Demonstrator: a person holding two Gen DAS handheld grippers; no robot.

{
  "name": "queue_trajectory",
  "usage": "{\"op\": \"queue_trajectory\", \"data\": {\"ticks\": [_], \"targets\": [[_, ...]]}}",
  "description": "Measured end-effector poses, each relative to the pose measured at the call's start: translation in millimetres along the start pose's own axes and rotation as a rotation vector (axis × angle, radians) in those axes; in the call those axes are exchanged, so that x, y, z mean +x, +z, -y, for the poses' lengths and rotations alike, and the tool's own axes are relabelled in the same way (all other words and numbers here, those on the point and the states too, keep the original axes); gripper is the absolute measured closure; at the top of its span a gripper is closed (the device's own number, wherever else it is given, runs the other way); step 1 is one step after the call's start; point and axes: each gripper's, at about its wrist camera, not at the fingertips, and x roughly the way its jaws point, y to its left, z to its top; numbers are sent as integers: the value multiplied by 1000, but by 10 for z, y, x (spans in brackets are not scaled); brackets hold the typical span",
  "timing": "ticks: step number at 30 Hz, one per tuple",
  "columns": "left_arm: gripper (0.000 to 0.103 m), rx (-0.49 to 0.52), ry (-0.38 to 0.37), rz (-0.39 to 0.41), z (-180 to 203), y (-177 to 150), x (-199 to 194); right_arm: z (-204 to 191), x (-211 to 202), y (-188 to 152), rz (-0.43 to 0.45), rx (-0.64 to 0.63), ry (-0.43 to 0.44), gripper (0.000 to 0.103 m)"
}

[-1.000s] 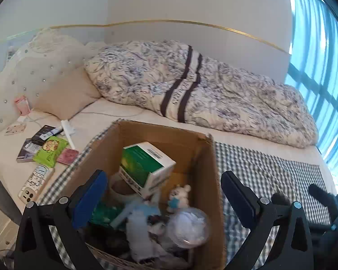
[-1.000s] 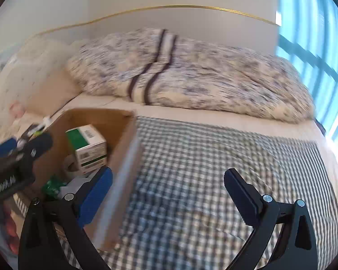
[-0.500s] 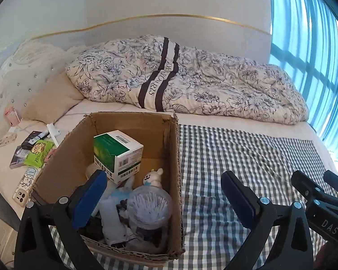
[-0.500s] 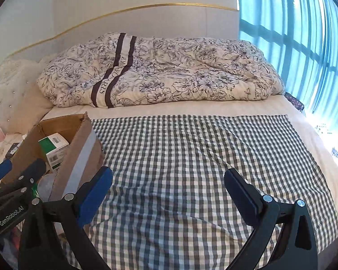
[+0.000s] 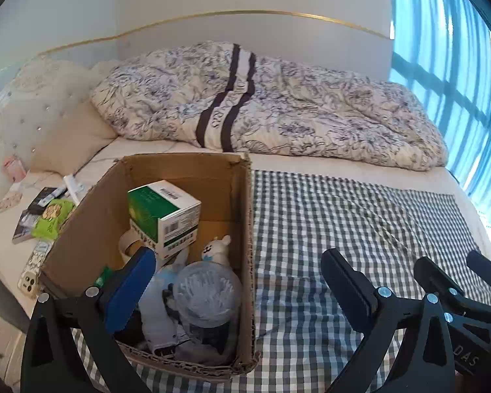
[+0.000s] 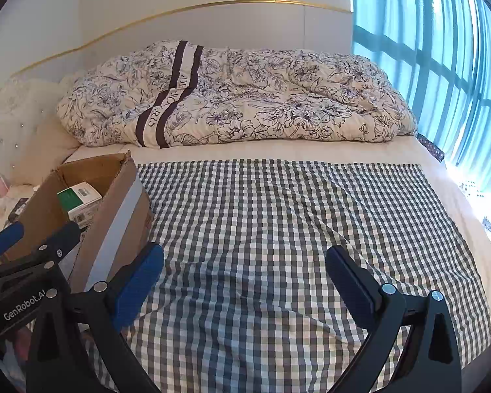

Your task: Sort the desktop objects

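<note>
A cardboard box (image 5: 245, 229) stands on a checked cloth (image 5: 343, 229) on the bed, at the left in the right wrist view (image 6: 114, 209). Inside lie a green and white carton (image 5: 167, 216), a roll of tape (image 5: 129, 245), a white bunny figure (image 5: 216, 249), a clear tub of cotton swabs (image 5: 206, 291) and more items. My left gripper (image 5: 239, 281) hangs open just over the box's near right corner, holding nothing. My right gripper (image 6: 245, 278) stands open above the bare checked cloth (image 6: 278, 229), empty.
A flowered duvet (image 5: 262, 108) is heaped along the far side of the bed. Left of the box lie a green snack packet (image 5: 50, 216), a book (image 5: 32, 216) and a phone (image 5: 32, 271). Blue curtains (image 6: 442, 65) cover the window at right.
Both views have swung right and pulled back a little: the box now sits lower and further left, and more of the checked cloth shows. Both grippers stay open and empty.
</note>
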Motion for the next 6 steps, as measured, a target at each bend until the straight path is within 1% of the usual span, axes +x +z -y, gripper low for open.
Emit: {"op": "queue_trajectory", "data": {"ticks": [3, 6], "targets": [[0, 4, 30, 16, 23, -25, -37, 10, -4, -5, -2, -3, -1, 3], [0, 9, 32, 28, 42, -22, -69, 25, -11, -12, -1, -2, -2, 3]]}}
